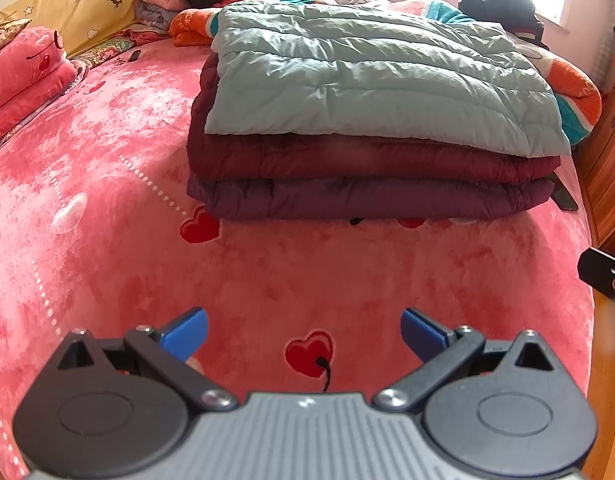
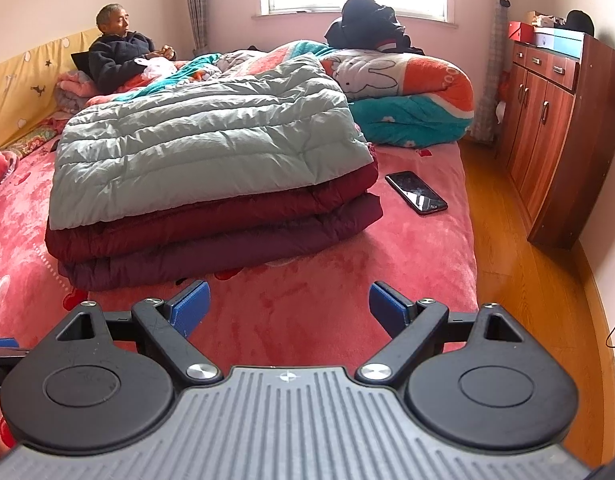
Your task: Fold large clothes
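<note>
Fingers of the left gripper (image 1: 304,330) are standing wide apart, holding nothing, hovering over the pink bedspread (image 1: 107,200); ahead, a pale green quilted coat (image 1: 367,76) is lying folded on a dark red coat (image 1: 347,160) and a purple coat (image 1: 347,200). Across in the right wrist view, the right gripper (image 2: 289,306) is likewise gaping wide and empty; the pale green quilted coat (image 2: 211,140) is topping the same stack; a phone (image 2: 416,192) is lying just beside it.

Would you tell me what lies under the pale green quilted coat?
Under the pale green coat lie a dark red coat and, lowest, a purple one. Only their folded edges show; the rest is covered.
</note>
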`<state>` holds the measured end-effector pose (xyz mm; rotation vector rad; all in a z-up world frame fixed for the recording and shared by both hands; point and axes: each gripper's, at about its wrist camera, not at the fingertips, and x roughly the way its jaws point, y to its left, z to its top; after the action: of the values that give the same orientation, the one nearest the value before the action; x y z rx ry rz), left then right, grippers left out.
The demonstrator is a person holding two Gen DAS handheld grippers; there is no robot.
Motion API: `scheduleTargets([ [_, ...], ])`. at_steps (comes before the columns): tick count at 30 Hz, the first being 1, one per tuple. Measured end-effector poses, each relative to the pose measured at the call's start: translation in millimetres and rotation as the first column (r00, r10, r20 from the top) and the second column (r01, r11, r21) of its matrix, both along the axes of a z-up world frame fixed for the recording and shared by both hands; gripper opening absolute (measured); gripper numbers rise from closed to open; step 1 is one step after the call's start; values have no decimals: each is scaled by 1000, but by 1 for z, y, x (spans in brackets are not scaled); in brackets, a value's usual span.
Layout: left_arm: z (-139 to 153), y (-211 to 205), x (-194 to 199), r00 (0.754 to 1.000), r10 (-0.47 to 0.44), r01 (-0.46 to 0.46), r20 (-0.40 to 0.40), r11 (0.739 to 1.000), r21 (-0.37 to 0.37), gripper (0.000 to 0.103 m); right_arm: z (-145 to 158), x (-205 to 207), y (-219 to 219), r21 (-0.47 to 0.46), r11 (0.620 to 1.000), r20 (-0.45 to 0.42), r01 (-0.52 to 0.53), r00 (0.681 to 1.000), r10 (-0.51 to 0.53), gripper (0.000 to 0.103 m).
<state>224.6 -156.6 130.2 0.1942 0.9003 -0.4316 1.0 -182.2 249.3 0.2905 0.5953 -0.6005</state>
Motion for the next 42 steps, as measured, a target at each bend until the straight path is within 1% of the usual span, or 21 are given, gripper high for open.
scheduleTargets([
  [15,-3,-2,-5,1000,-1,1,-6,1000,-3,102,-3,1,-2,3,1000,-5,2,1000,-2,103],
  [31,-12,-3,-4,1000,1,-1,-20,1000,-2,102,-13,6,-7,11,1000,-29,5,1000,-4,103],
  [42,-18,-5,-6,1000,-9,9,-7,1000,-11,102,-17,8,-9,13,1000,-36,6,999,-6,103],
])
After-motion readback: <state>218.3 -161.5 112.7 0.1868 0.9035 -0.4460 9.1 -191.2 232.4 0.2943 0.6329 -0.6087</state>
